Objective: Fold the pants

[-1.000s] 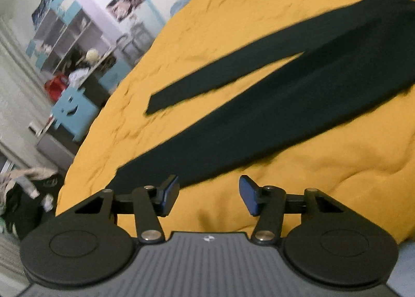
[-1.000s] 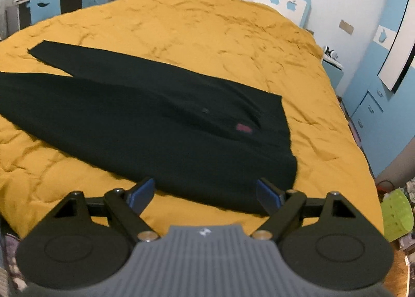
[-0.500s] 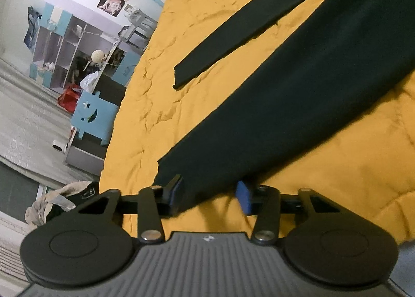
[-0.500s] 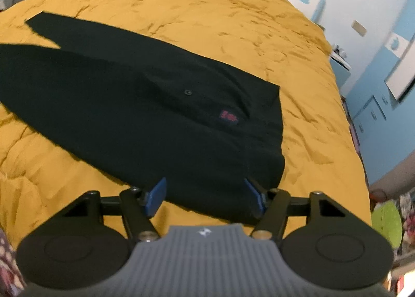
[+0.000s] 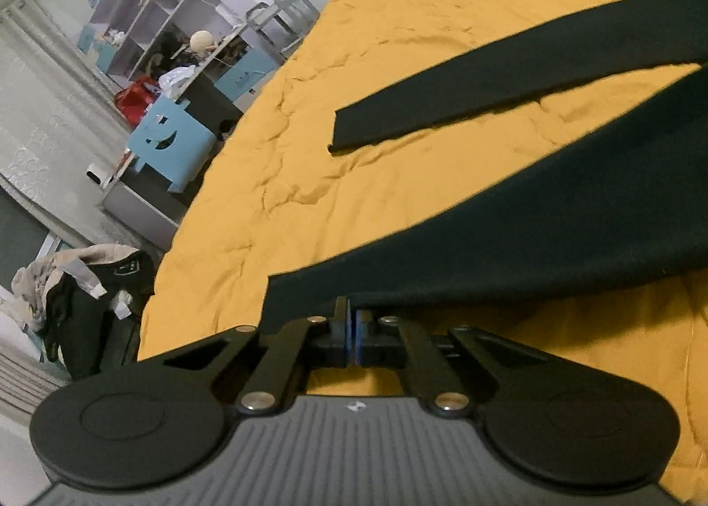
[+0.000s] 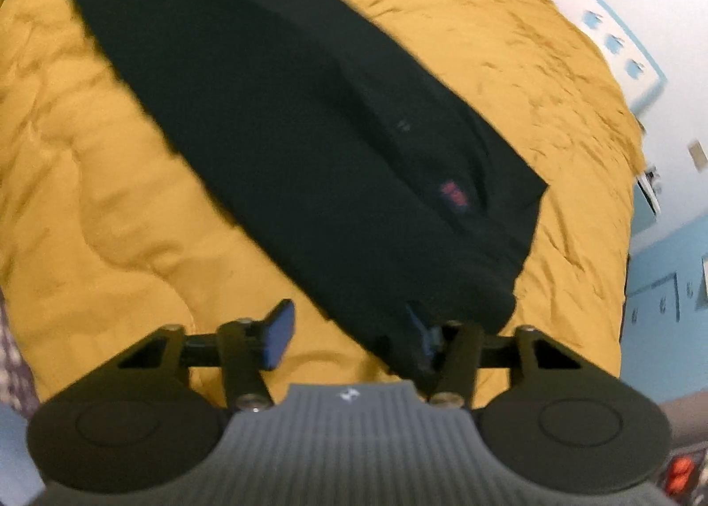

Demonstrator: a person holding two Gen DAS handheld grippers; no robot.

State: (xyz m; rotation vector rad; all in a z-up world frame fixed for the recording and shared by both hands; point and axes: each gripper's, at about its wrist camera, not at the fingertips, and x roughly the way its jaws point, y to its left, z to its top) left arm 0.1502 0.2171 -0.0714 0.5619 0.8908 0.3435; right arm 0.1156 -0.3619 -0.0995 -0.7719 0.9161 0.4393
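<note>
The left gripper (image 5: pixel 352 326) had its fingers pinched on the hem of the black pants (image 5: pixel 553 214), spread near the yellow bed's (image 5: pixel 309 205) edge; the right gripper (image 6: pixel 349 329) stood with fingers apart, straddling the waistband corner.

Two wrist cameras, low over the bed (image 5: pixel 398 178)

Left looks from a leg hem along the pants (image 5: pixel 553 214); right looks from the waist end; both share the pants (image 6: pixel 309 143).

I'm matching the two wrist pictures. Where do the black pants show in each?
Left wrist: pants cross the right half, near leg's hem in the shut left gripper.
Right wrist: they run from upper left to the open right gripper.
Shared landmark: yellow bedspread.
</note>
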